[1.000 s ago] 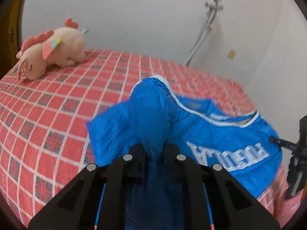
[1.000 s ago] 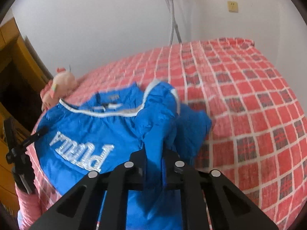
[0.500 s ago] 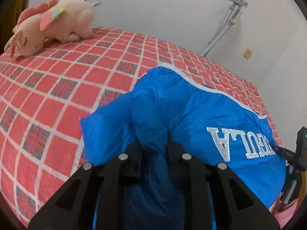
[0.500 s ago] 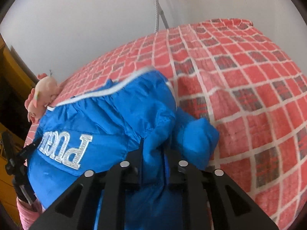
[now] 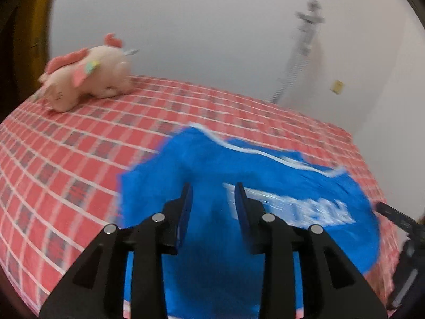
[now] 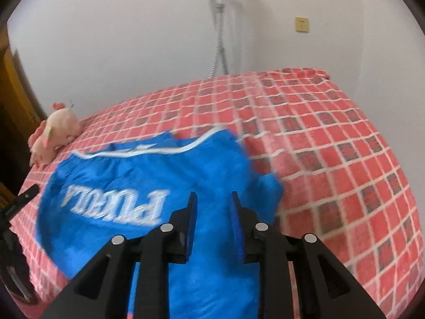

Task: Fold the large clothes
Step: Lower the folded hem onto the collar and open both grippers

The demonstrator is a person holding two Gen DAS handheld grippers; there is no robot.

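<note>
A blue jacket [image 5: 265, 175] with white lettering and white trim lies on the red checked bed [image 5: 66, 143]. My left gripper [image 5: 212, 188] hovers over its left part with the jaws opening; blue cloth shows in the gap below, but the pads do not press on it. In the right wrist view the same jacket [image 6: 119, 175] spreads to the left. My right gripper [image 6: 213, 199] is over its right part beside a bunched sleeve [image 6: 268, 188]. Its jaws are opening too, with nothing pinched. Each gripper shows as a black shape at the edge of the other's view.
A pink plush toy [image 5: 87, 79] lies at the far left of the bed, also the plush toy [image 6: 58, 130]. A grey crutch [image 6: 217, 26] leans on the white wall. Wooden furniture [image 5: 34, 26] stands at the left. The bedspread [image 6: 332, 146] right of the jacket is bare.
Both grippers held pinched folds of blue cloth; now both have let go, their jaws stand apart, and they have pulled back. The jacket has settled flatter on the bed.
</note>
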